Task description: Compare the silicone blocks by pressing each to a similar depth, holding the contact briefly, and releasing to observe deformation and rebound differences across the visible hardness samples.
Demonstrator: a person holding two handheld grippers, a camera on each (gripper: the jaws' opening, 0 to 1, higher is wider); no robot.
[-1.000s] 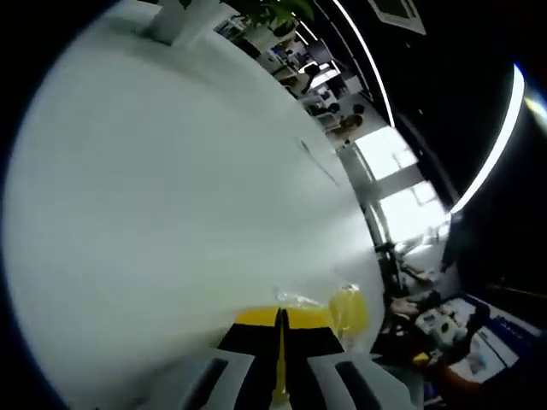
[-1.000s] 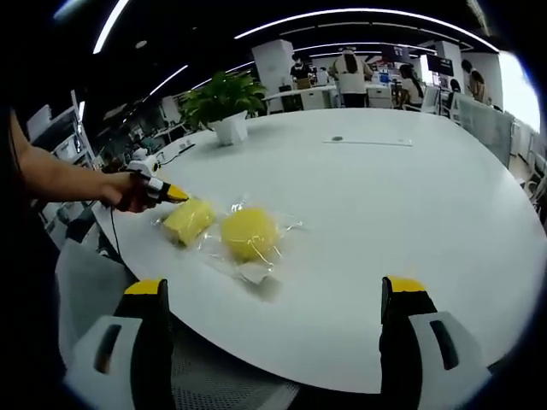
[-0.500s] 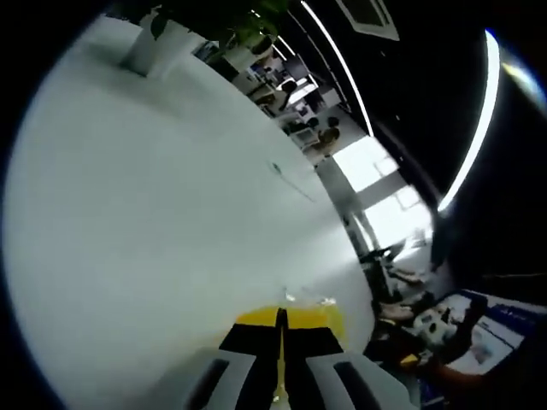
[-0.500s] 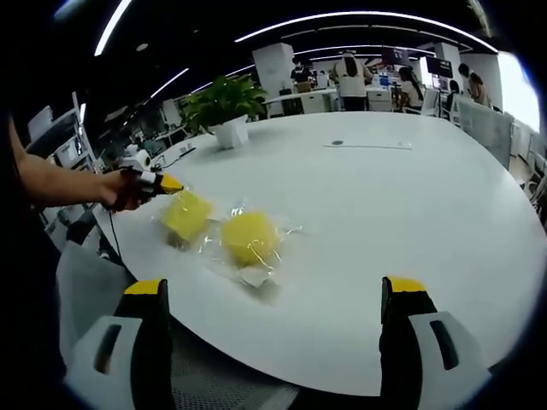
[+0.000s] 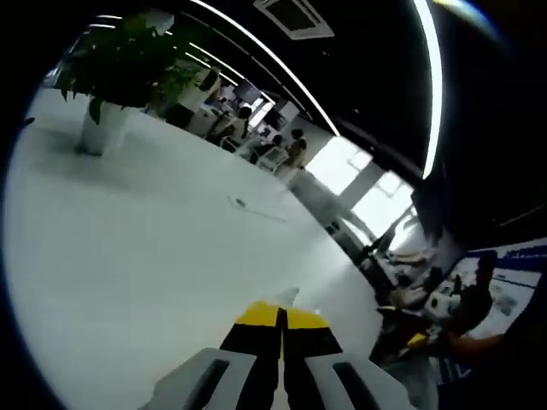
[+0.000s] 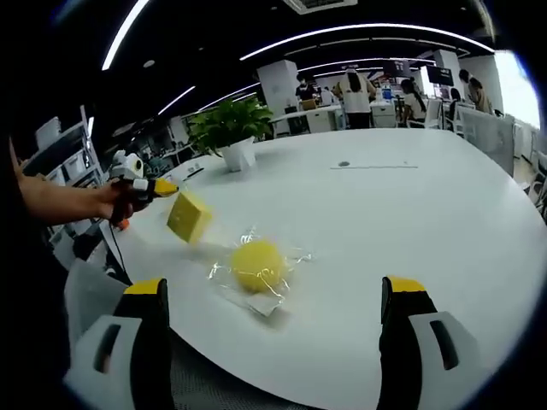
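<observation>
**Left gripper lifts the square block off the table; round block waits in its wrap**

Nearest in the right gripper view, the right gripper (image 6: 278, 342) stands with its jaws spread wide and nothing between them, low over the near edge of the table (image 6: 444, 205). Just beyond that edge lies the round block (image 6: 257, 264), yellow and still inside its clear wrap (image 6: 275, 282), flat on the surface. Farther toward the table's left edge, the left gripper (image 6: 162, 186) appears to hold the square block (image 6: 190, 216) by its wrap, the block tilted and seemingly clear of the surface. In the left gripper view its jaws are pressed together (image 5: 280, 320), a corner of clear film showing past the tips. A potted plant (image 6: 227, 128) stands at the far left of the table, with people at desks behind.

The step in hand looks like repositioning the square block before pressing. Done well, the block would be set down flat beside the round one, well in from the edge, so both can be pressed straight down to a matching depth and released cleanly.

No readable writing or brand shows on the blocks or wrap.
</observation>
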